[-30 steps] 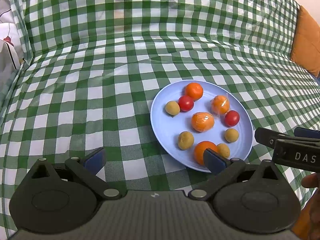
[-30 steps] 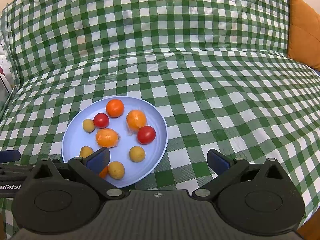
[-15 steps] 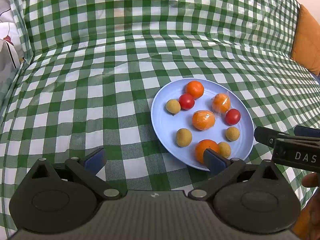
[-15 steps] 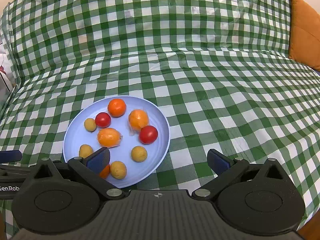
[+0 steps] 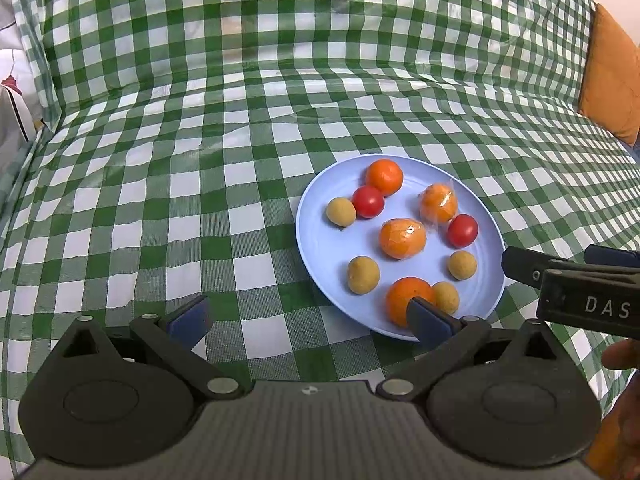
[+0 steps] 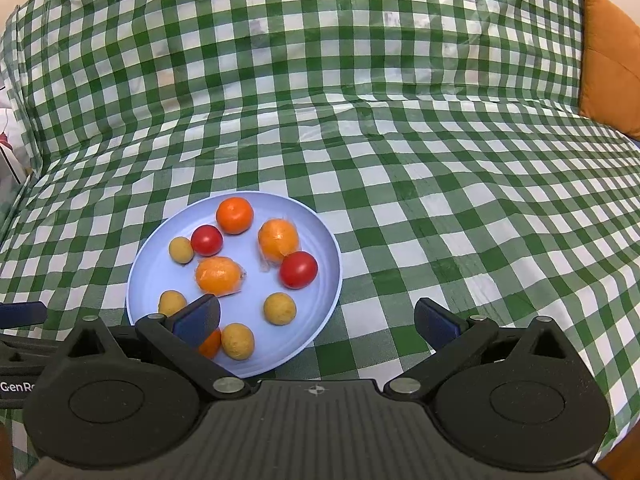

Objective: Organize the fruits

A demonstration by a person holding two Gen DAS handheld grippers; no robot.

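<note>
Pale-blue plate (image 5: 320, 256) on checked cloth (image 5: 200, 140) holds oranges, tomatoes and small yellow fruits. Left gripper (image 5: 308, 316) and right gripper (image 6: 316, 316), both spread wide and empty, hover at its near rim.

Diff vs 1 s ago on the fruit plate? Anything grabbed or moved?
Nothing grabbed or released. In both wrist views the plate drifts slightly up the frame, more so in the right view, so both cameras shifted a little. The left tongs and right tongs stay open and empty. All ten fruits keep their places on the plate, and the checked cloth is unchanged.
</note>
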